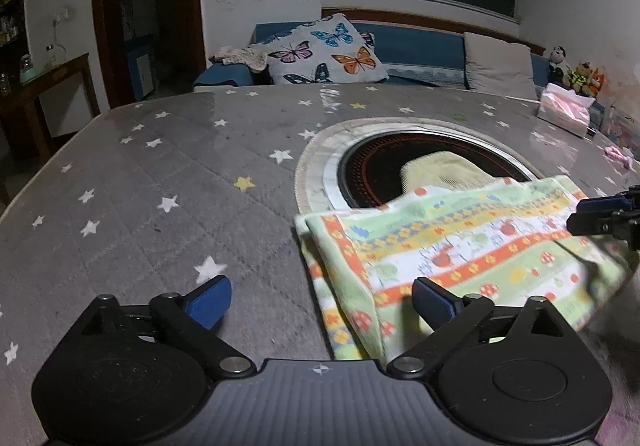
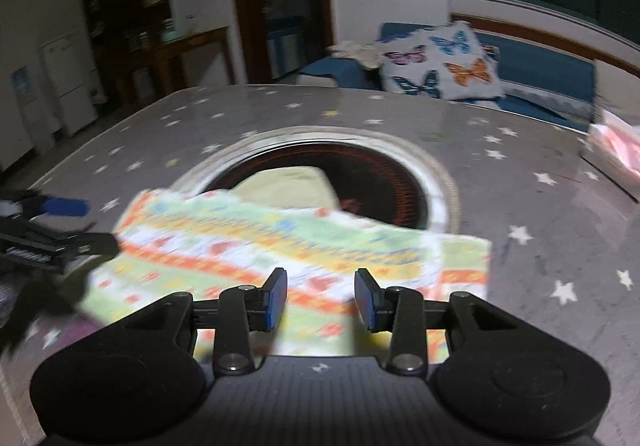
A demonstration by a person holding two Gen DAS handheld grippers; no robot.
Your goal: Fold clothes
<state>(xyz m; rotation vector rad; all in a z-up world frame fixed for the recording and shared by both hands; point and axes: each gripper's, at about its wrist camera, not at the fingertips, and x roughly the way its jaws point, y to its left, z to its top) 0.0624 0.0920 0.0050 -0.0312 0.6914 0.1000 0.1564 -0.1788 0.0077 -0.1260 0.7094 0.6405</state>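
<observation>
terry striped cloth [image 1: 460, 258] lies folded at six o'clock of the round burner [image 1: 400, 162], half over its rim. my left tongs [image 1: 320, 304] gape wide, my right tongs [image 2: 321, 296] part-open, both empty. a careless pinch could drag layers apart.

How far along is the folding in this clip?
Partly done. The patterned towel lies on the star-print table, already doubled: layered edges show at its left corner, and it partly covers a yellow cloth in the round cooktop. Both the left gripper and right gripper are open, holding nothing. Further folds may remain.
</observation>
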